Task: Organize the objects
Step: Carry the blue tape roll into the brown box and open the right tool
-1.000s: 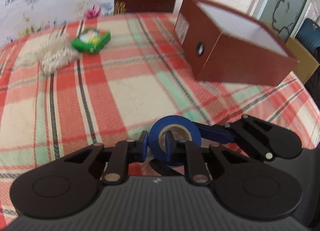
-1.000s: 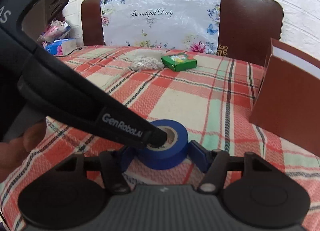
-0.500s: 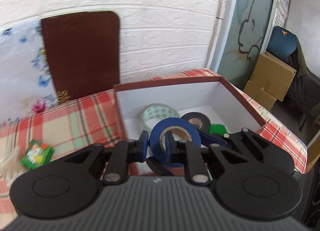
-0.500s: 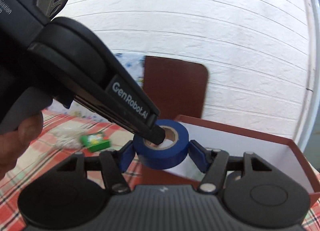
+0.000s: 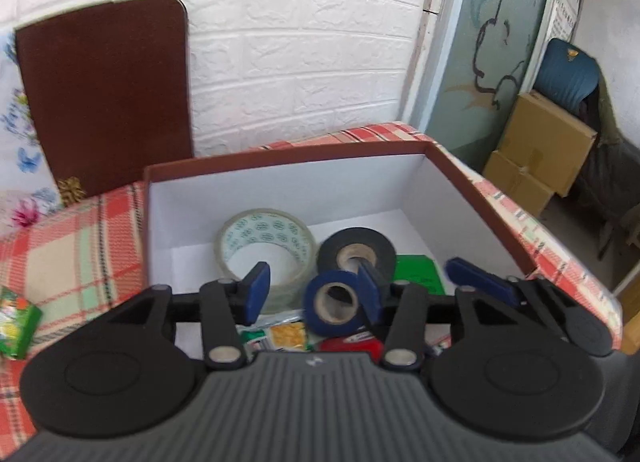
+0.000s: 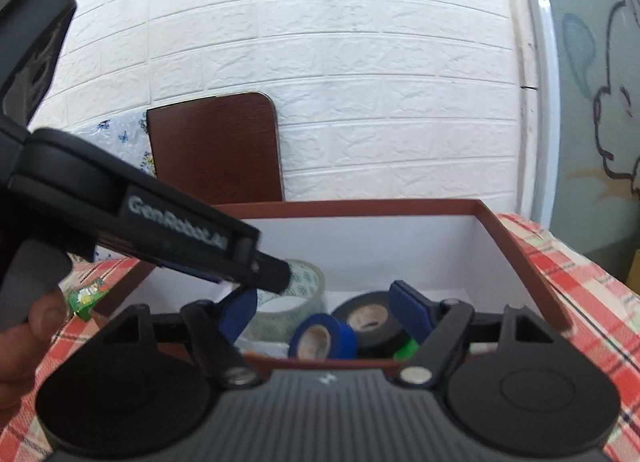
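Both the left gripper (image 5: 312, 289) and the right gripper (image 6: 326, 310) hover over the brown box (image 5: 480, 190), jaws spread wide, holding nothing; the blue tape roll (image 5: 334, 302) lies inside the box, beside the black roll (image 5: 356, 252).

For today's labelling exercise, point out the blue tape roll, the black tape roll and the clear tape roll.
Blue tape roll (image 5: 316, 296), left wrist view, outer band.
Black tape roll (image 5: 332, 248), left wrist view, outer side.
Clear tape roll (image 5: 266, 228), left wrist view, printed inner face.

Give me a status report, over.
Both grippers, left and right, open over box. Blue tape roll loose inside, beside black roll. Nothing in the way.
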The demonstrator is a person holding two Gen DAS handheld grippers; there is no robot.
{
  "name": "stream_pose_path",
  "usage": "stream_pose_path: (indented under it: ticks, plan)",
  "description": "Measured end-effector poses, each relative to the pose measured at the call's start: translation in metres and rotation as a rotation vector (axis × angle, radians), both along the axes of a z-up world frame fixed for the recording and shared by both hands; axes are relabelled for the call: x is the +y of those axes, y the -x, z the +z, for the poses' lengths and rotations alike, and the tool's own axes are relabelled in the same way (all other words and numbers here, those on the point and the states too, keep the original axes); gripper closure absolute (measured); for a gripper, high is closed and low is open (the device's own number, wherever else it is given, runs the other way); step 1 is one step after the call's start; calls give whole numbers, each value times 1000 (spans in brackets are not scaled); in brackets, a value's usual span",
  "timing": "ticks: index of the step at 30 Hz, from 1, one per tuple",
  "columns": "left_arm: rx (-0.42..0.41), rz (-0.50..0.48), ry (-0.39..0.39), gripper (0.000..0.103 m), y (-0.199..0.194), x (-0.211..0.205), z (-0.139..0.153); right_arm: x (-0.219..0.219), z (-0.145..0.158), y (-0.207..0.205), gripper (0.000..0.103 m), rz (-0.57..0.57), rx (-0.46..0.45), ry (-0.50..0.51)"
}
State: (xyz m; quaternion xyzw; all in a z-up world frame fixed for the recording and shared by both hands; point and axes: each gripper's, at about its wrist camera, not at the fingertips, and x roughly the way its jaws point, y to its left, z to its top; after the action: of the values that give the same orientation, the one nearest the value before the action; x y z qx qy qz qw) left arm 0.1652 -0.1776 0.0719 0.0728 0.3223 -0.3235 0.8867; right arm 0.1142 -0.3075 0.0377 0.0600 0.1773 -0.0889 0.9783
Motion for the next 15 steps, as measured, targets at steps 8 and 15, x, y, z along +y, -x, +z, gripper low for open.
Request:
stream_pose_path:
  ticks: [8, 15]
  plan:
    - [-63, 107, -88, 51, 25, 29, 18, -5, 12, 15, 29, -60, -26, -45]
    - [-108, 168, -127, 46, 50, 58, 20, -11, 37, 47, 29, -78, -74, -194]
